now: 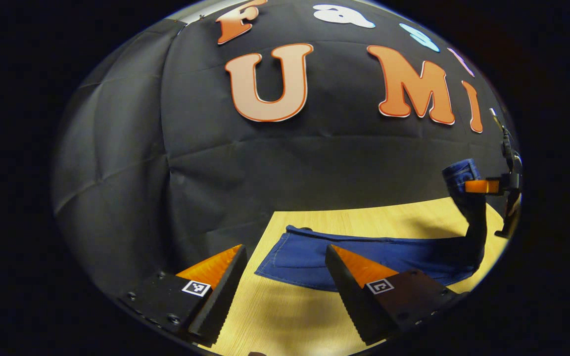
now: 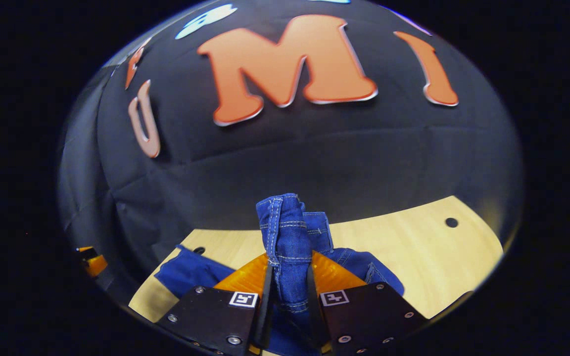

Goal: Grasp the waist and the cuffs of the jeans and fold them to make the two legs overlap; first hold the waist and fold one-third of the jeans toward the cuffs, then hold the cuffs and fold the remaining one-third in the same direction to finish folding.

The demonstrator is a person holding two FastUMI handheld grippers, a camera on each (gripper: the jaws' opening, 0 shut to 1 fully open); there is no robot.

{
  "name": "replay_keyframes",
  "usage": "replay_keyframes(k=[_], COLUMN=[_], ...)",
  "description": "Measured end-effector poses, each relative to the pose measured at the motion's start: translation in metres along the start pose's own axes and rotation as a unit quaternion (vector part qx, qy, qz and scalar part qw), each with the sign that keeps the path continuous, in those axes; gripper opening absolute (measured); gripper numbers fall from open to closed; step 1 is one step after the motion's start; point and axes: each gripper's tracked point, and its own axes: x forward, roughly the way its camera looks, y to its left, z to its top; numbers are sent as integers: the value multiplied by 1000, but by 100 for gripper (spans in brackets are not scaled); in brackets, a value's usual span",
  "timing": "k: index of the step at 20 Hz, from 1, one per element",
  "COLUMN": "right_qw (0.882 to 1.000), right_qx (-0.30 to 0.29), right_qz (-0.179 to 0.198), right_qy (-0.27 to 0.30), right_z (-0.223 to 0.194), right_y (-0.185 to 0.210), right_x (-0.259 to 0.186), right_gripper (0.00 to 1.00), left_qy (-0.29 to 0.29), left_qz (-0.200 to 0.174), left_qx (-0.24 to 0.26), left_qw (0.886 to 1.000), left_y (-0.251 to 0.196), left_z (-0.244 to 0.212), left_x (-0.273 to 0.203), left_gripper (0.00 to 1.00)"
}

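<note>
Jeans (image 1: 364,254) flat on table (image 1: 275,316)

My left tongs (image 1: 285,277) hang w/ fingers spread wide, nothing between. Right tongs (image 2: 289,277) raised, fingers pinched tight on denim.

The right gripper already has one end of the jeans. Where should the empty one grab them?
Probably the flat end of the jeans lying just ahead of the open left gripper. Its edge lies flat on the table, so come in low from the near side, one finger sliding under. The right gripper pinches the lifted end.
</note>
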Motion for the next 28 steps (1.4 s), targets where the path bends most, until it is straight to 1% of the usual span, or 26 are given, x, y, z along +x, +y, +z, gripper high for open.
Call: replay_keyframes(k=[4, 5, 6, 7, 9, 10, 12, 14, 15, 16, 18, 19, 21, 22, 23, 24, 25, 26, 28], right_qw=[997, 995, 993, 992, 991, 990, 988, 986, 987, 989, 993, 994, 995, 995, 995, 994, 994, 993, 992], right_qx=[-15, -19, -20, -18, -13, -9, 9, 25, 24, 21, 20, 20, 26, 33, 42, 50, 56, 59, 64], right_qz=[26, 30, 27, 24, 24, 25, 40, 53, 49, 40, 18, 8, -9, -16, -23, -26, -30, -35, -47], right_qy=[77, 95, 109, 121, 134, 139, 149, 154, 148, 138, 118, 111, 98, 92, 91, 93, 93, 95, 94], right_z=[-7, -11, -7, -2, -2, -8, -11, -15, -12, -4, 12, 21, 33, 40, 44, 45, 48, 49, 54], right_y=[-13, -13, -10, -11, -7, -9, -9, -4, 0, 6, 0, -2, -5, -6, -9, -10, -14, -20, -35], right_x=[-7, -5, -7, -11, -10, -7, -5, -13, -14, -17, -27, -34, -48, -56, -65, -72, -79, -82, -90], right_gripper=[32, 27, 26, 32, 32, 39, 71, 84, 96, 97, 97, 97, 97, 97, 97, 97, 97, 97, 97], left_qy=[9, 12, 14, 16, 19, 20, 23, 24, 24, 22, 24, 28, 47, 61, 78, 99, 118, 132, 157], left_qz=[8, 9, 10, 9, 9, 7, 4, 0, -2, -5, -19, -29, -66, -85, -107, -126, -142, -146, -156], left_qx=[-6, -7, -9, -11, -14, -15, -21, -27, -31, -36, -50, -56, -73, -94, -124, -162, -202, -238, -290], left_qw=[1000, 1000, 1000, 1000, 1000, 1000, 1000, 999, 999, 999, 998, 998, 994, 990, 983, 974, 962, 951, 931], left_y=[23, 26, 31, 33, 37, 38, 40, 43, 45, 47, 53, 53, 53, 54, 55, 57, 55, 59, 73], left_z=[-13, -18, -19, -20, -23, -23, -28, -27, -28, -28, -26, -27, -37, -43, -51, -56, -67, -75, -82], left_x=[3, 6, 8, 10, 14, 16, 21, 25, 28, 33, 46, 55, 73, 82, 91, 95, 104, 112, 127], left_gripper=[98, 98, 98, 98, 98, 98, 98, 98, 98, 98, 98, 98, 98, 99, 99, 100, 97, 98, 98])
